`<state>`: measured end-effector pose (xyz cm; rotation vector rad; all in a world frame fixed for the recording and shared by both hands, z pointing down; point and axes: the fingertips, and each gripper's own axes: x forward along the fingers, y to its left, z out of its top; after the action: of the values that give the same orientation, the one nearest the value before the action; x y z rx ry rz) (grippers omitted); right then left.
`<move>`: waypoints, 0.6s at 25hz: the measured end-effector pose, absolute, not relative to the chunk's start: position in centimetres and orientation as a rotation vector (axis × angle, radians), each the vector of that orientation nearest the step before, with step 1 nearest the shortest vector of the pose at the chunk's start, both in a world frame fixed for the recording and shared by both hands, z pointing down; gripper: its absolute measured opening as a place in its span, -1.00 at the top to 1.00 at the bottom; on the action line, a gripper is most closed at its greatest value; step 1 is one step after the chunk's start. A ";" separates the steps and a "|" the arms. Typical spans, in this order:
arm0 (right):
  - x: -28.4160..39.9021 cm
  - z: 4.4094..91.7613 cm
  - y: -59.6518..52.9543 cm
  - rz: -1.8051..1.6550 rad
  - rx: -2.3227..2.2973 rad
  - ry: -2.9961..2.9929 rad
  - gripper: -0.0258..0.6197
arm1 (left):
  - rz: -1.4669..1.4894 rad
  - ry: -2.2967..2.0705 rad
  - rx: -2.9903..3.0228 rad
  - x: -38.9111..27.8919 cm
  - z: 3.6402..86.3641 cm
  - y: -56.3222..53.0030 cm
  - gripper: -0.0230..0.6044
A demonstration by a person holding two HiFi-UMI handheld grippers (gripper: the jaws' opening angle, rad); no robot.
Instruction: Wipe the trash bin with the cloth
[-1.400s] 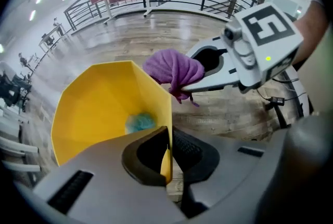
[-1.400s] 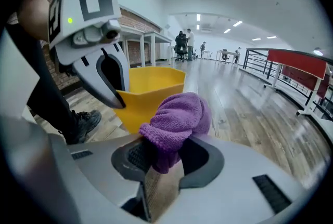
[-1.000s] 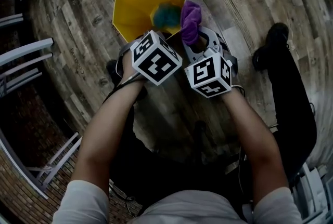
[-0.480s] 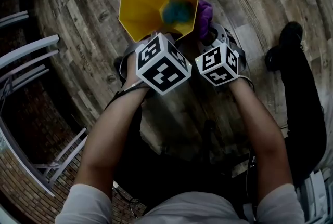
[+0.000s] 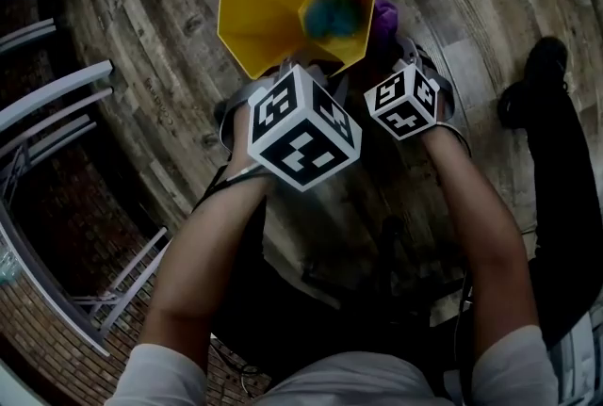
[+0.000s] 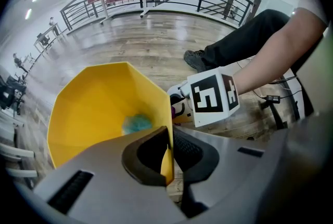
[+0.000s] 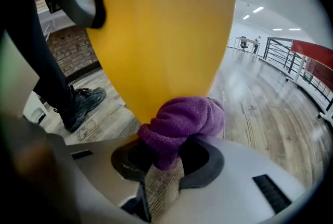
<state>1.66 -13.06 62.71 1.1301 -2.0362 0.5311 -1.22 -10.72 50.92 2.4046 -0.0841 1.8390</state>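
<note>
Left gripper (image 6: 169, 147) clamps 6 o'clock rim of yellow faceted plastic trash bin (image 6: 93, 114), steadying it; right gripper (image 7: 165, 166) pinches purple terry cloth (image 7: 182, 121) against outer wall

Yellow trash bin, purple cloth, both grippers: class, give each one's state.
yellow trash bin: lidless, teal wad inside.
purple cloth: bunched, against the bin's outer wall.
left gripper: shut on the bin's rim.
right gripper: shut on the purple cloth.
</note>
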 end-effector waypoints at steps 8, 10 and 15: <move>0.8 67.6 -13.1 0.567 1.055 -1.990 0.56 | 1.839 -0.088 2.402 -1.4 51.2 -10.7 0.89; 0.6 68.9 -13.1 0.571 1.030 -1.972 0.56 | 1.841 -0.088 2.405 -1.4 51.2 -10.7 0.89; 0.5 72.3 -13.2 0.559 0.962 -1.910 0.56 | 1.843 -0.096 2.417 -1.5 51.2 -10.7 0.89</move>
<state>0.51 -13.19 72.28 0.9622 -1.9100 0.5591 -1.54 -10.71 51.22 2.4168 -0.0963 1.8429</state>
